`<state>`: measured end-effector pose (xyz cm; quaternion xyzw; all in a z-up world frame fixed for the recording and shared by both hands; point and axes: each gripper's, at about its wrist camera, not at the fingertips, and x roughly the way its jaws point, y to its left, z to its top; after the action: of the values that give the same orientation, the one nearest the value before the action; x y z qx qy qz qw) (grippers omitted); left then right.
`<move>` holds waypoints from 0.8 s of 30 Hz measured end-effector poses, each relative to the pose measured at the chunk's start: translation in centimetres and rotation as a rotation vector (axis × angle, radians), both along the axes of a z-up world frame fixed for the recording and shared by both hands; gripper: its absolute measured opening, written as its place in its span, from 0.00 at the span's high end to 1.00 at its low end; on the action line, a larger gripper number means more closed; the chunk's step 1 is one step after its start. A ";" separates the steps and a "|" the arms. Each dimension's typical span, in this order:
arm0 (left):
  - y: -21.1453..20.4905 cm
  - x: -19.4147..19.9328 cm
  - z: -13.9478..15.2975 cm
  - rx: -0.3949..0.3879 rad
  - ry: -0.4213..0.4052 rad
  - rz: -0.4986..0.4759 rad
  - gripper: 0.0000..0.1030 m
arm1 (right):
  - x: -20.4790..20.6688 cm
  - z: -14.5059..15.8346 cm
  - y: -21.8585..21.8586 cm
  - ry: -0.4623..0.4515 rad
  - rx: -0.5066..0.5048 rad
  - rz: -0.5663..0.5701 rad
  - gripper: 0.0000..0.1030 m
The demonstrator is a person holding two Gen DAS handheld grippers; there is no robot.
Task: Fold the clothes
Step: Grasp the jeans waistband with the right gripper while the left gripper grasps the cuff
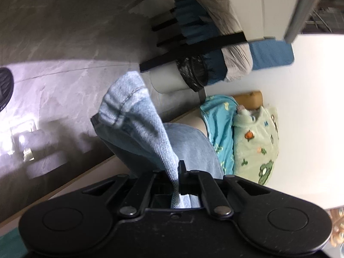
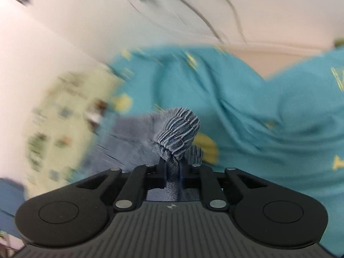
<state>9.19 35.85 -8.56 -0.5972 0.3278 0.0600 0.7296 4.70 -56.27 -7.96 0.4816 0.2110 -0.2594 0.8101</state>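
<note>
- Both pairs of fingers are pinched tight on the light blue denim garment: the left gripper (image 1: 180, 173) clamps a flat fold of the denim (image 1: 137, 129) that rises up and away from it, and the right gripper (image 2: 173, 167) bites a bunched, ribbed hem or waistband.
- That garment hangs partly lifted between my two hands; the rest drapes down over the pale bench (image 1: 311, 107), beside a turquoise printed cloth (image 1: 219, 124) and a pale green fleece with cartoon frogs (image 1: 258, 142).
- I judge the denim soft but fairly heavy for cloth, with stiff seams; it should hold a crease and not slip from the pads, though a thick bunch may pull loose if I tug.
- Better holds, I think, are the stitched edges and corners, spread wide, rather than mid-panel folds.
- Hard to read: I cannot tell which part of the garment each hand has, nor its full outline; the gripper bodies cover the near cloth.
- On the right wrist view everything but the gripped denim is smeared by motion, so the turquoise cloth's (image 2: 247, 99) edges and the bench are vague.
</note>
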 end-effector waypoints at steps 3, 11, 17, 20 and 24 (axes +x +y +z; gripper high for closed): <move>0.3 -0.8 -1.2 -0.029 0.032 0.035 0.98 | -1.3 1.1 -0.1 -0.076 -0.007 -0.028 0.91; 0.5 2.0 -1.1 -0.042 0.064 0.062 0.98 | -0.1 -0.9 -0.9 0.054 0.067 -0.043 0.91; -0.9 10.3 2.0 0.030 0.039 0.052 0.98 | 6.0 3.4 -0.6 0.007 -0.011 -0.013 0.91; -1.5 14.9 2.4 0.066 0.046 0.052 0.98 | 10.8 3.9 -1.2 0.023 -0.033 -0.005 0.91; -2.4 20.7 1.5 0.134 0.078 0.038 0.98 | 17.4 3.6 -1.5 0.059 -0.080 0.020 0.91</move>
<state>29.92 33.44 -7.06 -0.5504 0.3398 0.1189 0.7533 22.08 -57.74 -4.39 0.4388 0.2290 -0.2735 0.8248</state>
